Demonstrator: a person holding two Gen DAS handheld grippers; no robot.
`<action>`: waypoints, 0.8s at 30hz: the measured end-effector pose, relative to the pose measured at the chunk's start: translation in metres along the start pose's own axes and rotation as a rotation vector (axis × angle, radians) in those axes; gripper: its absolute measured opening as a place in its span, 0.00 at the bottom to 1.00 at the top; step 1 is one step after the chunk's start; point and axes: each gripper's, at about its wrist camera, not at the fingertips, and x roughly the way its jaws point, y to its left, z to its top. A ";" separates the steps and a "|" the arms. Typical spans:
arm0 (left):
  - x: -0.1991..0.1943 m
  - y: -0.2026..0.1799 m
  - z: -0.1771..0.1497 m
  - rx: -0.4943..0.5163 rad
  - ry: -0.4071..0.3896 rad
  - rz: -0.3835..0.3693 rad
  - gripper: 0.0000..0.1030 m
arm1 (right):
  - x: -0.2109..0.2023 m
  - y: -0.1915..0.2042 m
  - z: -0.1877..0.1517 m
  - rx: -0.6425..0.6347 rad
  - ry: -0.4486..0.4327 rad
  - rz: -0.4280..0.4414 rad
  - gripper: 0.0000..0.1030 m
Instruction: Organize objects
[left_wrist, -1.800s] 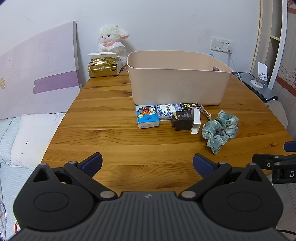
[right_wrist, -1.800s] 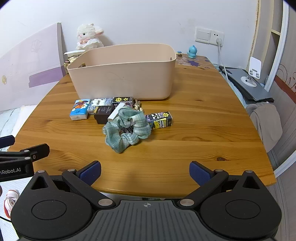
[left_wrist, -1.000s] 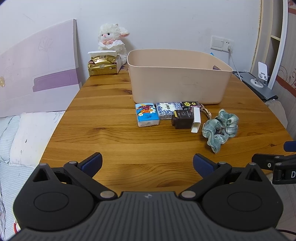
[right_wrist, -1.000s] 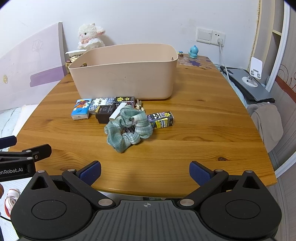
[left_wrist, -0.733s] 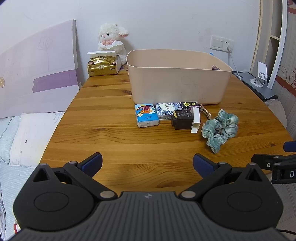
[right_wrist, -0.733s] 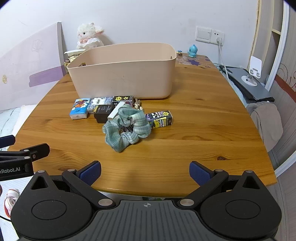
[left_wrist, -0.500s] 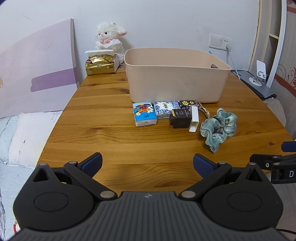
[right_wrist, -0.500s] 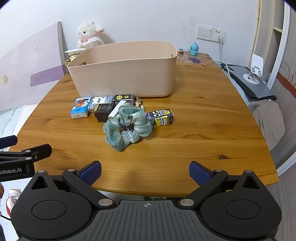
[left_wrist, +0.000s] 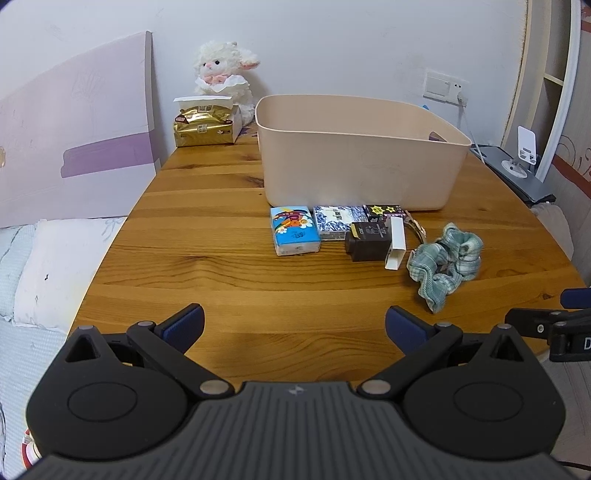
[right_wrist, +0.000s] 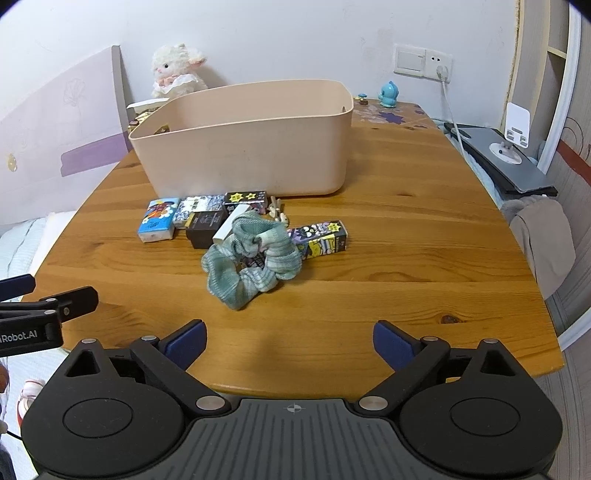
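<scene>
Tongs on both sides are gaping wide and holding nothing, the left tongs and right tongs hovering over the near edge of the wooden counter. Small boxes are lying in a cluster just in front of the beige bin, with a blue tissue pack at the left end and a green plaid scrunchie resting nearest, partly covering a cartoon-printed box.
</scene>
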 end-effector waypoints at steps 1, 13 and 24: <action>0.001 0.001 0.001 -0.003 -0.001 0.001 1.00 | 0.001 -0.001 0.002 0.003 -0.003 0.000 0.95; 0.038 0.010 0.028 0.006 0.015 0.027 1.00 | 0.035 -0.015 0.023 0.005 0.008 0.020 0.87; 0.101 0.007 0.053 0.034 0.070 0.058 1.00 | 0.074 -0.020 0.046 -0.008 0.051 0.058 0.76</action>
